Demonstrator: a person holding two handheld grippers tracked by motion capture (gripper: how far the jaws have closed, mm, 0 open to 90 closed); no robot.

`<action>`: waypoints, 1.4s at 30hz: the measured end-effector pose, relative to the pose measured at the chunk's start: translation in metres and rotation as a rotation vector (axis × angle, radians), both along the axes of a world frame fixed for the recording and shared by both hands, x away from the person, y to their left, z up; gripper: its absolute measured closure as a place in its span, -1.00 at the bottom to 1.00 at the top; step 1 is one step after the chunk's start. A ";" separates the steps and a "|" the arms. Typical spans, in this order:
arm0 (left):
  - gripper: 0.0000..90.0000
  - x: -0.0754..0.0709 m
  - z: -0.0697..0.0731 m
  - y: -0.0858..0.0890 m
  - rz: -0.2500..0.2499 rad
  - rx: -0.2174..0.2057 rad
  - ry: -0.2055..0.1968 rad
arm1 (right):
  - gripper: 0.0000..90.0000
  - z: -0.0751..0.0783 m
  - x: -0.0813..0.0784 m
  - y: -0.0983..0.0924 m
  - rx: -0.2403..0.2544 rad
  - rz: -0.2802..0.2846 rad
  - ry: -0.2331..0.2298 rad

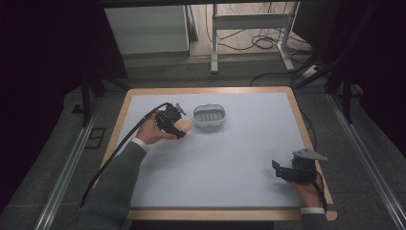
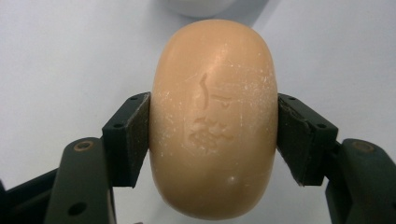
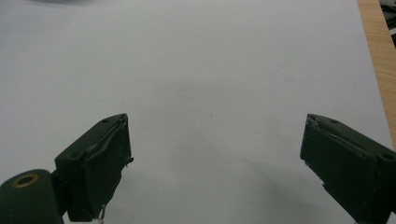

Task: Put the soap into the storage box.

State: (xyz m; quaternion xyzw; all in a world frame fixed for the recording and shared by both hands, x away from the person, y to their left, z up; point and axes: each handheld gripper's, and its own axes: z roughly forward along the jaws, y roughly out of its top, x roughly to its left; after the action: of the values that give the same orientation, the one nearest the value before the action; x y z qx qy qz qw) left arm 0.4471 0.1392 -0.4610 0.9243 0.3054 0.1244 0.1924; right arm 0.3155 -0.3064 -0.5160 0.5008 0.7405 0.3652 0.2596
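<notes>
While your left tongs (image 2: pixel 212 135) clamp the peach-coloured soap bar (image 2: pixel 214 116) by its two long sides, the bar sits just left of the white slotted soap dish (image 1: pixel 209 115) on the counter (image 1: pixel 230 158). Your right tongs (image 3: pixel 215 168) are spread wide with nothing between them, low over the counter's near right corner, well apart from the soap.

light: dim, dark surroundings | shadows: soft | focus: sharp | glare: none
</notes>
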 end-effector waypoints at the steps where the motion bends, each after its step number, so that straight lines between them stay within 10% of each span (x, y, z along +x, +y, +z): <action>1: -0.27 0.000 0.001 -0.001 0.000 0.001 -0.001 | -0.81 0.000 0.000 0.000 0.000 0.000 0.000; 42: -0.27 0.035 0.013 -0.042 -0.092 0.059 -0.044 | -0.81 -0.001 0.002 -0.005 -0.004 -0.008 0.002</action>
State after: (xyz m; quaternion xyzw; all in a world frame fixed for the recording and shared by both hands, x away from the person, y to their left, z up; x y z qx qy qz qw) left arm 0.4824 0.0977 -0.4480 0.9396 0.2543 0.1447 0.1775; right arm 0.3171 -0.3115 -0.5173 0.5037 0.7395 0.3621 0.2614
